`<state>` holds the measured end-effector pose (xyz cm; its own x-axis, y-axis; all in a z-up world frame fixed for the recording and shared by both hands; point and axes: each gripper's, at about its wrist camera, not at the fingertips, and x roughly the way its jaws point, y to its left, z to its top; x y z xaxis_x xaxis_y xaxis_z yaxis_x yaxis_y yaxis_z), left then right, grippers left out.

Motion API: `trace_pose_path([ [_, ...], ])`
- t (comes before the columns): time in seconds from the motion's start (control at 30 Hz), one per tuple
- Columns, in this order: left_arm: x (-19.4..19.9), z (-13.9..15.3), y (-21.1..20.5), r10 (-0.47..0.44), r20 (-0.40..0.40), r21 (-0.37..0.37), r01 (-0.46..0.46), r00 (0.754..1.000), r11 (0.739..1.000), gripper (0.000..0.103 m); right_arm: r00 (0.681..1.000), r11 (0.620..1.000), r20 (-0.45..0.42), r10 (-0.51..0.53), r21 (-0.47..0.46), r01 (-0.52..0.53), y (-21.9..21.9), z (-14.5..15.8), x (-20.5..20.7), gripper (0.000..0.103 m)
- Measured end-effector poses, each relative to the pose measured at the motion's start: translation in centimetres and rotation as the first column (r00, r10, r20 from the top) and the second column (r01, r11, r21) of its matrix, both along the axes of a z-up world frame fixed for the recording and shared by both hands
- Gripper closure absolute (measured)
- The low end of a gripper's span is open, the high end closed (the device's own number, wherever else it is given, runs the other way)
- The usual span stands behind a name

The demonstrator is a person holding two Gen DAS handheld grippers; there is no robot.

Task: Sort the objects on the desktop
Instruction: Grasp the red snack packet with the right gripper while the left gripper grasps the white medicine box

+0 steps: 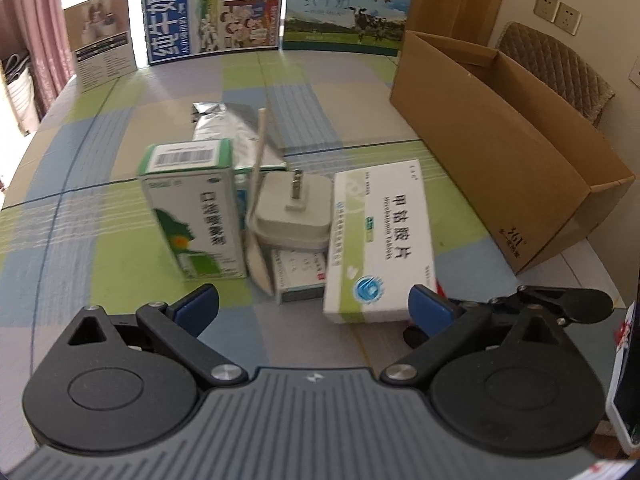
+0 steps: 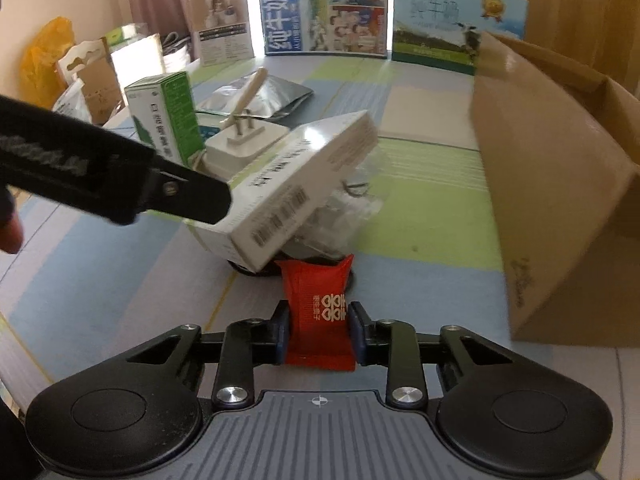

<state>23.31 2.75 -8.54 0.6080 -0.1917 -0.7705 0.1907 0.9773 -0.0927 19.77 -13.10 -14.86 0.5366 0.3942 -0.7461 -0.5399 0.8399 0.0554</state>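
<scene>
Left wrist view: the left gripper (image 1: 314, 306) stands with its jaws wide apart and nothing between the blue pads (image 1: 198, 308). It hangs over the near part of the tabletop (image 1: 100, 152), which is covered in a green, blue and grey checked cloth. A cluster of objects lies ahead of it, towards the middle of the tabletop. A green-and-white carton (image 1: 192, 208) stands upright on the left of the cluster. A white plug adapter (image 1: 294, 212) sits in the middle, prongs up, on top of a small flat box (image 1: 300, 276). A pale spoon (image 1: 256, 208) leans between the carton and the adapter. A white medicine box (image 1: 380, 240) lies tilted on the right of the cluster. A silver foil pouch (image 1: 224, 128) lies behind. An open cardboard box (image 1: 504, 152) stands along the right edge. Printed milk cartons (image 1: 208, 8) line the far edge.

Right wrist view: the right gripper (image 2: 320, 326) is closed narrowly on a red sachet (image 2: 320, 308), with both pads pressing its sides. The sachet sits at the near side of the cluster, just below the tilted medicine box (image 2: 296, 184). Crumpled clear plastic (image 2: 344, 208) lies under that box. The cardboard box (image 2: 560, 184) stands to the right, apart from the sachet. One arm of the left gripper crosses in from the left and touches the medicine box
</scene>
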Motion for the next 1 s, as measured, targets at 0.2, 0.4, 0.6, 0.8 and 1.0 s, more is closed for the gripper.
trace_pose_path([
  [0.2, 1.5, -0.8, -2.1, -0.058, 0.002, -0.02, 0.058, 0.998, 0.998, 0.006, 0.998, 0.998, -0.002, -0.061, -0.008, 0.061, -2.7, 0.0, -0.2, 0.076],
  [0.4, 3.1, -2.2, -3.4, -0.08, -0.032, -0.037, 0.079, 0.996, 0.996, 0.017, 0.996, 0.997, -0.018, -0.082, 0.007, 0.082, -3.9, 0.2, -0.1, 0.076],
  [0.6, 3.7, -2.9, -3.8, -0.084, -0.055, -0.043, 0.081, 0.995, 0.996, 0.033, 0.994, 0.994, -0.035, -0.102, 0.033, 0.103, -4.4, 0.3, -0.1, 0.077],
  [0.8, 2.5, -2.6, -3.8, -0.077, -0.058, -0.04, 0.075, 0.995, 0.996, 0.034, 0.992, 0.992, -0.029, -0.12, 0.043, 0.121, -4.7, 0.9, -0.1, 0.077],
  [1.0, 0.7, -2.2, -4.2, -0.07, -0.062, -0.039, 0.068, 0.996, 0.997, 0.035, 0.991, 0.99, -0.006, -0.132, 0.056, 0.132, -5.2, 2.3, -0.8, 0.077],
])
